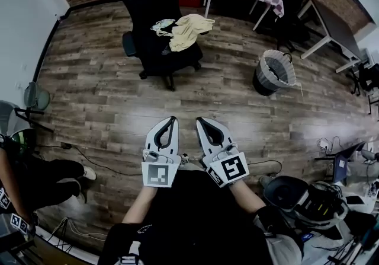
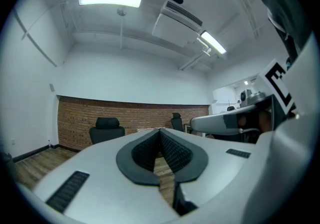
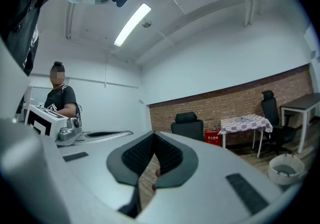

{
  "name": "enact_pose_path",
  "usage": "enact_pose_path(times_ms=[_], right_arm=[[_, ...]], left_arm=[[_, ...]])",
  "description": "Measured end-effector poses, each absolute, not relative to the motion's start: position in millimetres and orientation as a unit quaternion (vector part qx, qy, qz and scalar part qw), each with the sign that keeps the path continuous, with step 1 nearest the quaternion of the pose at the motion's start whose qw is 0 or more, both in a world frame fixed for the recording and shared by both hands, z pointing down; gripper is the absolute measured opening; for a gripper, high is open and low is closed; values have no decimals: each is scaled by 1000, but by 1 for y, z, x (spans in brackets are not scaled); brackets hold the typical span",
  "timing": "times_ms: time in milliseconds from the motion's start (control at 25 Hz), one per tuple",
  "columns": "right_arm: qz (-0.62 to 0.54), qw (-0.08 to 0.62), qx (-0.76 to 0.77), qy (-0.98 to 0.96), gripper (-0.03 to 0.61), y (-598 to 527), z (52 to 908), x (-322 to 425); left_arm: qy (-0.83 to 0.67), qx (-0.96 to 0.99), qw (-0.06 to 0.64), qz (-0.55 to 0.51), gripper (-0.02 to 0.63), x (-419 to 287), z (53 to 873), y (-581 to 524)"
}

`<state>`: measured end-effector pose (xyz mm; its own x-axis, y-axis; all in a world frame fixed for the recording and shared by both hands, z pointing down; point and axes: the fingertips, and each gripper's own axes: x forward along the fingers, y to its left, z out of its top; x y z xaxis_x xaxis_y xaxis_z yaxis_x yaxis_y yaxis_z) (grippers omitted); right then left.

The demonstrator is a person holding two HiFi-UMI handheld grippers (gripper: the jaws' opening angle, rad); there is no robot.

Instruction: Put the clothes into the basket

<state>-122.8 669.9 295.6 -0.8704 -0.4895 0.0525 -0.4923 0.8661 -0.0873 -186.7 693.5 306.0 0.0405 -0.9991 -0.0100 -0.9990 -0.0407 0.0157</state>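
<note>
The clothes [image 1: 185, 30], a pale heap, lie on the seat of a black chair [image 1: 155, 50] at upper centre of the head view. That is straight up the frame from both grippers and well apart from them, with bare floor [image 1: 106, 98] between. The heap's long side runs roughly across the frame. The left hand-held gripper [image 1: 172, 120] and the right hand-held gripper [image 1: 200, 120] sit side by side at lower centre, tips pointing toward the chair. Neither looks clearly nearer. Each has its jaws together with nothing between them, as their own views confirm [image 2: 160, 131] [image 3: 152, 133]. The basket [image 1: 276, 72] stands at right of centre, on the right gripper's side.
</note>
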Motion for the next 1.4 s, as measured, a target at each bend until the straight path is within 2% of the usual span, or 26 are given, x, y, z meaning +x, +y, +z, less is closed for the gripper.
enact_pose_path(times_ms=[360,1400], right_arm=[[58,18,270,-961,9,630,302,-131],[47,19,357,-933,9,445,294,-228]], left_arm=[[-678,735,2,-4,14,-196,312,654],[-602,799,-11,-13,14,-296,307,461]])
